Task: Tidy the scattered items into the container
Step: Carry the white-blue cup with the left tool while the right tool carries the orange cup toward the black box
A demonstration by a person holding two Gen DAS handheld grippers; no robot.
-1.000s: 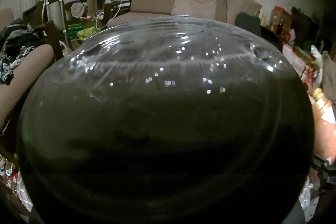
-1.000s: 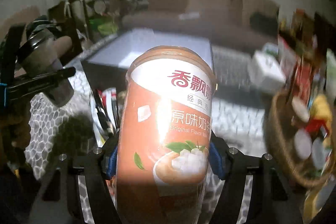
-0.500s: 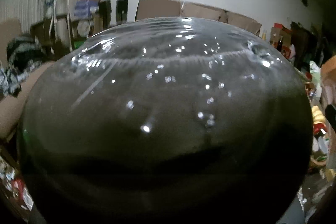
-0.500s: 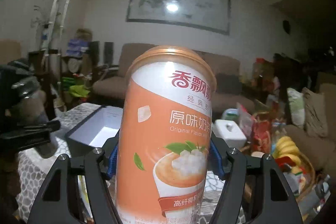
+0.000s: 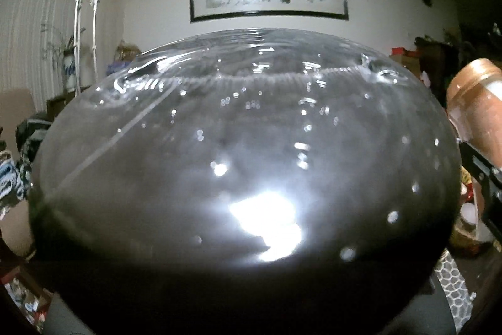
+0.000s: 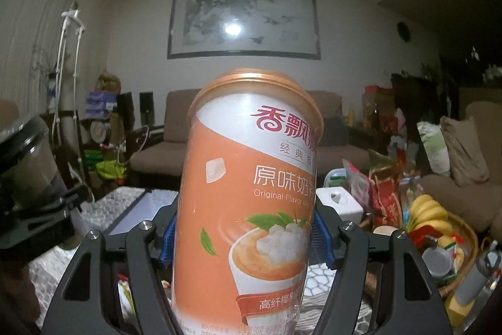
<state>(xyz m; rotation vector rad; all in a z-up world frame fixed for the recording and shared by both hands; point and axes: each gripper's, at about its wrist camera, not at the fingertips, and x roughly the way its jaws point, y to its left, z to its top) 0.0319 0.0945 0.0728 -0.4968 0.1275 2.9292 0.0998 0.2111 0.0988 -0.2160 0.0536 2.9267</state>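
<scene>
We hold an orange cup [image 6: 248, 203] upright in our right gripper [image 6: 244, 237], its blue pads [image 6: 320, 236] pressed against both sides. Behind it on the table lies the open box [image 6: 141, 211]. Our left gripper [image 6: 40, 209] carries a dark tub [image 5: 244, 165] wrapped in clear film; it fills the left wrist view, so the grip looks closed on it, though the fingers are hidden there.
</scene>
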